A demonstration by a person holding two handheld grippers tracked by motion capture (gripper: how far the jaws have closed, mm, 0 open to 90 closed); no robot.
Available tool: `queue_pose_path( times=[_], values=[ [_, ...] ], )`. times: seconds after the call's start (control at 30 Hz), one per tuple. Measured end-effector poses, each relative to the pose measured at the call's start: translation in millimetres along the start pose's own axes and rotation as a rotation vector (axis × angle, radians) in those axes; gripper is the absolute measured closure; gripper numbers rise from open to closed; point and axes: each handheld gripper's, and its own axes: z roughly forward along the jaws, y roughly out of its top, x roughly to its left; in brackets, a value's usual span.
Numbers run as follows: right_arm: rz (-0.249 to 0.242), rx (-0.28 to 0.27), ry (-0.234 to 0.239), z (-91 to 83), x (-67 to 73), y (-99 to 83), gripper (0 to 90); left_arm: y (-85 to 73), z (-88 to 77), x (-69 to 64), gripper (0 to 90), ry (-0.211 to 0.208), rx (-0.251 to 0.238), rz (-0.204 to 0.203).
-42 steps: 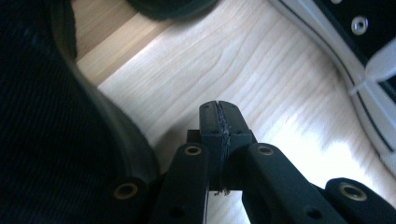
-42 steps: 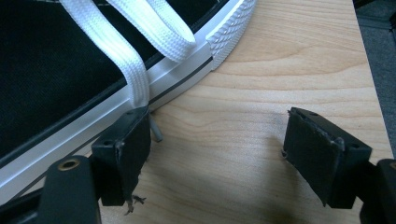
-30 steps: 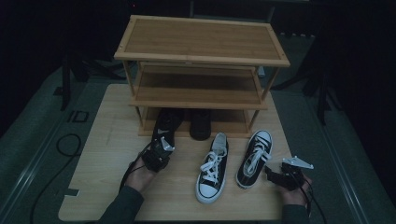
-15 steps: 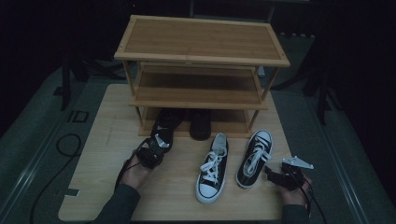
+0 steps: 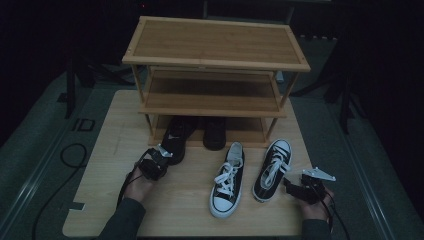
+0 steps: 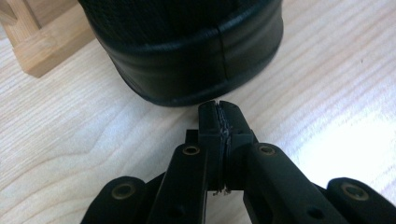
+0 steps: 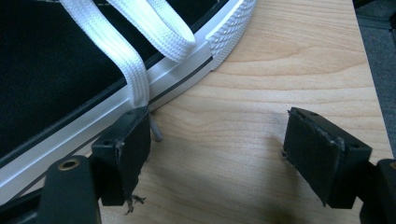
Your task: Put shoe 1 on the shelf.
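Observation:
A black shoe (image 5: 176, 136) lies with its toe under the bamboo shoe rack (image 5: 215, 55), beside a second black shoe (image 5: 216, 133). My left gripper (image 5: 161, 156) is shut with nothing between its jaws. In the left gripper view its tips (image 6: 219, 111) sit just short of the black shoe's heel (image 6: 187, 60), apart from it. Two black-and-white sneakers (image 5: 227, 180) (image 5: 272, 169) lie on the board in front of the rack. My right gripper (image 5: 291, 184) stands open beside the right sneaker (image 7: 65, 60). A white lace (image 7: 135, 70) hangs over the sole onto its left finger (image 7: 126, 149).
The rack's front leg (image 6: 42, 46) stands left of the black shoe's heel. The wooden board (image 5: 185, 210) ends close behind both hands and at the right edge (image 7: 373, 93). A cable (image 5: 70, 155) loops on the grey floor to the left.
My left hand has drawn back leftward and toward the person, away from the black shoe's heel. The right hand and both sneakers have stayed put.

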Motion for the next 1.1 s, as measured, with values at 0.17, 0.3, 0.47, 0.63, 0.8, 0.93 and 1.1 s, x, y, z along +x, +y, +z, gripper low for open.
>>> queue_pose_path(
  times=[0.17, 0.3, 0.47, 0.63, 0.8, 0.93, 1.1],
  values=[
    [0.0, 0.0, 0.0, 0.0, 0.0, 0.0, 22.7, 2.5, 2.2, 1.6, 89.6, -0.002, -0.003, -0.012],
    [0.0, 0.0, 0.0, 0.0, 0.0, 0.0, 22.7, 6.2, 4.6, 4.4, 89.6, 0.004, -0.009, -0.026],
    [0.0, 0.0, 0.0, 0.0, 0.0, 0.0, 22.7, 12.8, 7.3, 8.2, 89.8, 0.008, -0.023, -0.049],
    [0.0, 0.0, 0.0, 0.0, 0.0, 0.0, 22.7, 19.6, 10.2, 13.8, 89.9, 0.017, -0.027, -0.068],
    [0.0, 0.0, 0.0, 0.0, 0.0, 0.0, 22.7, 25.7, 13.2, 19.3, 90.0, 0.03, -0.025, -0.082],
    [0.0, 0.0, 0.0, 0.0, 0.0, 0.0, 22.7, 34.6, 12.3, 19.5, 90.0, 0.03, -0.037, -0.058],
    [0.0, 0.0, 0.0, 0.0, -0.1, 0.0, 22.7, 48.8, 13.3, 7.3, 90.0, 0.025, -0.043, -0.008]
  ],
)
